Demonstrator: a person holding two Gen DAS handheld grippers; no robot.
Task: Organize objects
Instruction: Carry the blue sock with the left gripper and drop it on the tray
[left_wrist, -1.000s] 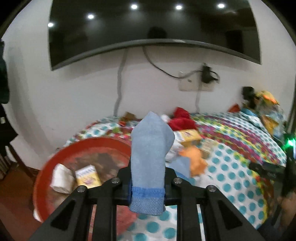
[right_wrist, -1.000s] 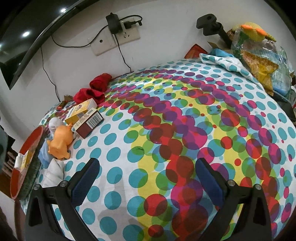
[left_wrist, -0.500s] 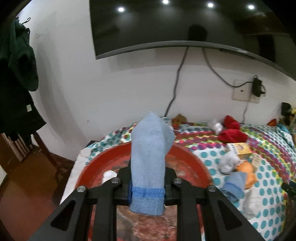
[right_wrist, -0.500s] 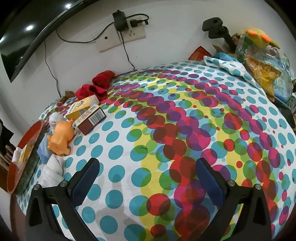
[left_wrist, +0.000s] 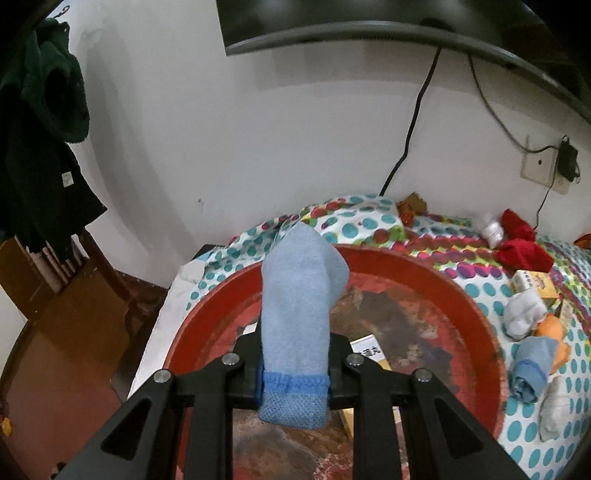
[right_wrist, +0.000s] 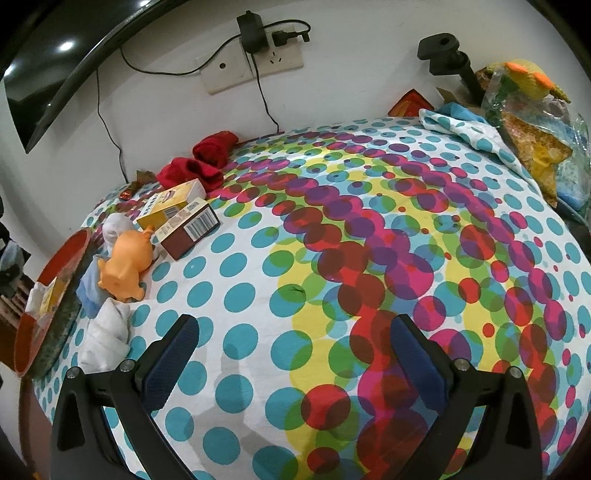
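Observation:
My left gripper (left_wrist: 293, 369) is shut on a light blue sock (left_wrist: 299, 306) that stands up between its fingers, held over the red basin (left_wrist: 476, 317). The basin holds a small yellow box (left_wrist: 367, 350), partly hidden by the gripper. My right gripper (right_wrist: 291, 354) is open and empty above the dotted tablecloth (right_wrist: 369, 258). At the cloth's left edge lie an orange toy pig (right_wrist: 127, 262), two boxes (right_wrist: 184, 221), white socks (right_wrist: 107, 332), a blue sock (right_wrist: 88, 288) and red socks (right_wrist: 199, 162). The basin (right_wrist: 26, 343) shows at far left there.
A TV (left_wrist: 369, 22) hangs on the wall with cables and a socket (right_wrist: 255, 59). Dark clothes (left_wrist: 40, 147) hang at left over a wooden floor. Plastic bags (right_wrist: 535, 125) and a black clamp (right_wrist: 447, 55) crowd the table's far right.
My left gripper has swung left with the blue sock, from beside the basin to over its middle. The right gripper has barely moved.

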